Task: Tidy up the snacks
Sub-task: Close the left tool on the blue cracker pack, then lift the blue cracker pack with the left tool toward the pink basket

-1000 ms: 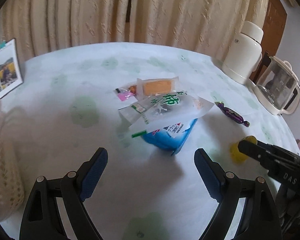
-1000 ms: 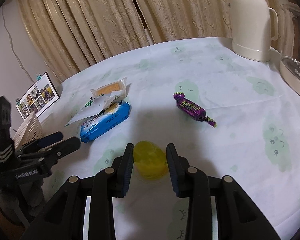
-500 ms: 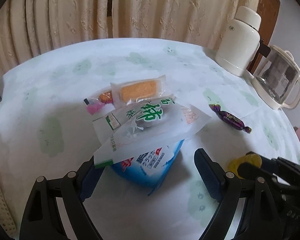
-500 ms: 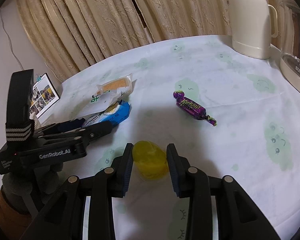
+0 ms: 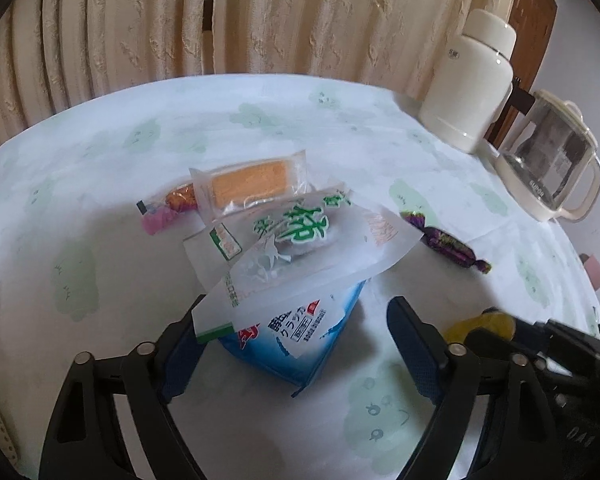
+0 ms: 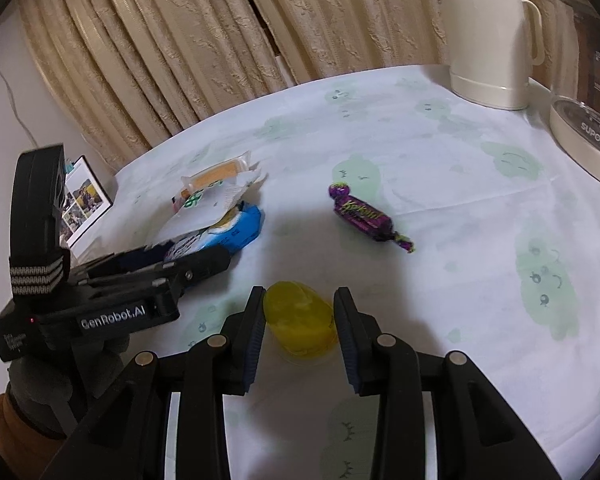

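Observation:
A pile of snacks lies mid-table: a blue cracker packet (image 5: 300, 340) under a white pouch with green print (image 5: 300, 240), an orange cake in clear wrap (image 5: 252, 184) and small pink and orange sweets (image 5: 168, 208) behind. My left gripper (image 5: 296, 340) is open, one finger on each side of the blue packet (image 6: 240, 228). A purple wrapped candy (image 6: 364, 216) lies alone to the right. My right gripper (image 6: 300, 320) is shut on a yellow jelly cup (image 6: 300, 316) that rests on the table; in the left wrist view the jelly cup (image 5: 480, 324) shows at the right.
A white thermos jug (image 6: 488, 40) and a glass kettle (image 5: 552, 168) stand at the table's far right edge. A photo frame (image 6: 84, 200) leans at the left by the curtain. The cloth-covered table (image 6: 440, 152) is bare around the purple candy.
My left gripper has moved forward onto the snack pile, so its open fingers now flank the blue packet. The right gripper has stayed at the yellow cup.

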Demonstrator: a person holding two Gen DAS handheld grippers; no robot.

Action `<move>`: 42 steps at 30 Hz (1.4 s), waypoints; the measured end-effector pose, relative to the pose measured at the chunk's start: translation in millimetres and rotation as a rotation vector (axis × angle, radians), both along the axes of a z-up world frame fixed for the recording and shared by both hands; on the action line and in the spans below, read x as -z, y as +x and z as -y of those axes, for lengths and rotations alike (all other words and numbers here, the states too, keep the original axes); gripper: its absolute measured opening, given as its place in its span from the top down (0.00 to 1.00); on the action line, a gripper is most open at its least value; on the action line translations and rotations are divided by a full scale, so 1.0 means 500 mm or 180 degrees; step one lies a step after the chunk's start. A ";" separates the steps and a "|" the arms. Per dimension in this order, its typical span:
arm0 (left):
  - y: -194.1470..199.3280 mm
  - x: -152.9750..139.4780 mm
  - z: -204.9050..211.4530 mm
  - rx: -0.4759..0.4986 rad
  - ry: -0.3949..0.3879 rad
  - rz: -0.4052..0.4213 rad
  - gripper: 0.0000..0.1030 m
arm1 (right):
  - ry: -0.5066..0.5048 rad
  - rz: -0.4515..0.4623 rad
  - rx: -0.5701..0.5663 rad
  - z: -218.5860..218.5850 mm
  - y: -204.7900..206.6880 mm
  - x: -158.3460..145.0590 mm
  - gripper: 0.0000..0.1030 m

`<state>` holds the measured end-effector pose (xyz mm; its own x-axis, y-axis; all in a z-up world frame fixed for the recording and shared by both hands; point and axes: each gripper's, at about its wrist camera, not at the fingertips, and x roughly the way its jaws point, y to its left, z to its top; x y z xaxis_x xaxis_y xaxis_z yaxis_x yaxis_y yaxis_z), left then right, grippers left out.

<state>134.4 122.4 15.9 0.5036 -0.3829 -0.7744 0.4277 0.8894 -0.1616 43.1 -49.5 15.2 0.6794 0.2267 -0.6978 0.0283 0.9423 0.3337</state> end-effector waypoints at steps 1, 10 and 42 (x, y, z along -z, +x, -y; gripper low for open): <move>-0.001 0.003 0.002 0.0017 0.0019 -0.0014 0.20 | 0.0010 -0.0006 0.0022 0.004 0.000 0.000 0.67; -0.053 0.004 0.036 0.0272 0.0048 0.0005 0.29 | 0.0017 -0.0021 0.0049 0.009 0.002 0.001 0.67; -0.086 -0.003 0.030 0.0060 0.0005 0.0008 0.60 | -0.0030 -0.0072 0.0114 0.027 0.006 0.004 0.65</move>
